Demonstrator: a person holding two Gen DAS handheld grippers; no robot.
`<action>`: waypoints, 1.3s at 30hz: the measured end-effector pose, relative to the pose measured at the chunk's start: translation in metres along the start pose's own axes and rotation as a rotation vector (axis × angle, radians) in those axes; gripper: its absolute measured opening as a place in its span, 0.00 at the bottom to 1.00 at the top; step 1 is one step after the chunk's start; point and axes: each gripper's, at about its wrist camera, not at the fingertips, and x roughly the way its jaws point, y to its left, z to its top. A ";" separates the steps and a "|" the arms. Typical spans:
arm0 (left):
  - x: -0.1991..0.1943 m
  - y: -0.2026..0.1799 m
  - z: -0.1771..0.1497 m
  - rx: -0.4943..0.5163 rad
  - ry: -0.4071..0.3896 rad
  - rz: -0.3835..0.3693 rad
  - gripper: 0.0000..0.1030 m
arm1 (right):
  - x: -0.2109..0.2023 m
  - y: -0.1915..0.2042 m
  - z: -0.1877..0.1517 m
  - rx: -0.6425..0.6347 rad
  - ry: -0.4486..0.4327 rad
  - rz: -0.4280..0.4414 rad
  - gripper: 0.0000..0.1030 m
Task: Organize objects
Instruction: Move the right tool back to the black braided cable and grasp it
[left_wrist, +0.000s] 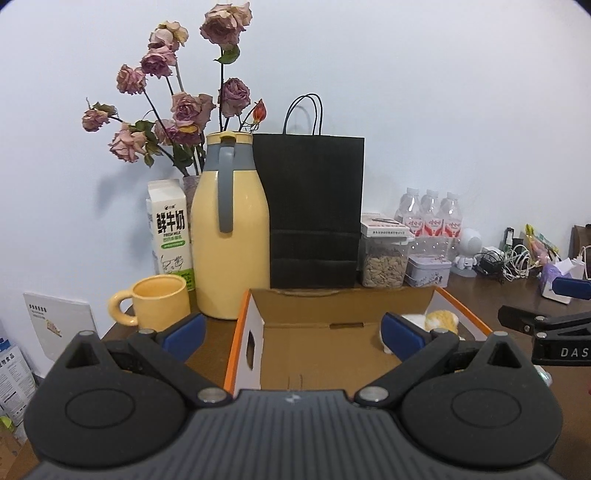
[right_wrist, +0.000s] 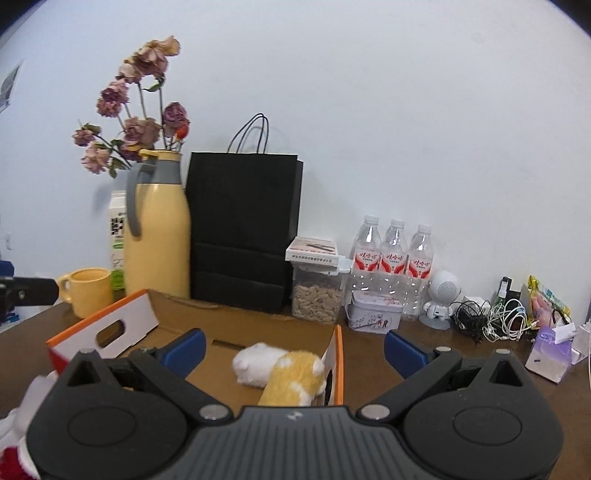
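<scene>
An open cardboard box (left_wrist: 255, 325) with orange and white sides sits on the brown table, also in the right wrist view (right_wrist: 110, 325). A yellow and white plush toy (right_wrist: 284, 373) lies inside at its right end, also seen in the left wrist view (left_wrist: 439, 319). My left gripper (left_wrist: 293, 332) is open and empty over the box. My right gripper (right_wrist: 293, 349) is open and empty above the plush toy. A white and red soft thing (right_wrist: 18, 424) shows at the lower left edge of the right wrist view. The right gripper's arm (left_wrist: 546, 332) shows at the right of the left wrist view.
Behind the box stand a yellow mug (left_wrist: 155, 302), yellow jug (left_wrist: 231, 229), milk carton (left_wrist: 170, 232), dried roses (left_wrist: 177, 103), black paper bag (left_wrist: 312, 214), seed jar (left_wrist: 384, 254), tin (left_wrist: 428, 271), three water bottles (right_wrist: 393, 258), a white robot figure (right_wrist: 441, 299), cables (right_wrist: 491, 319) and a tissue pack (right_wrist: 550, 350).
</scene>
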 end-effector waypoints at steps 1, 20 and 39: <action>-0.005 0.001 -0.002 -0.001 0.004 0.001 1.00 | -0.007 0.000 -0.002 -0.001 0.004 0.006 1.00; -0.048 0.011 -0.079 -0.001 0.193 -0.014 1.00 | -0.064 -0.003 -0.080 -0.045 0.199 0.090 1.00; -0.050 0.013 -0.099 -0.030 0.264 -0.014 1.00 | 0.016 -0.006 -0.097 0.016 0.430 0.179 1.00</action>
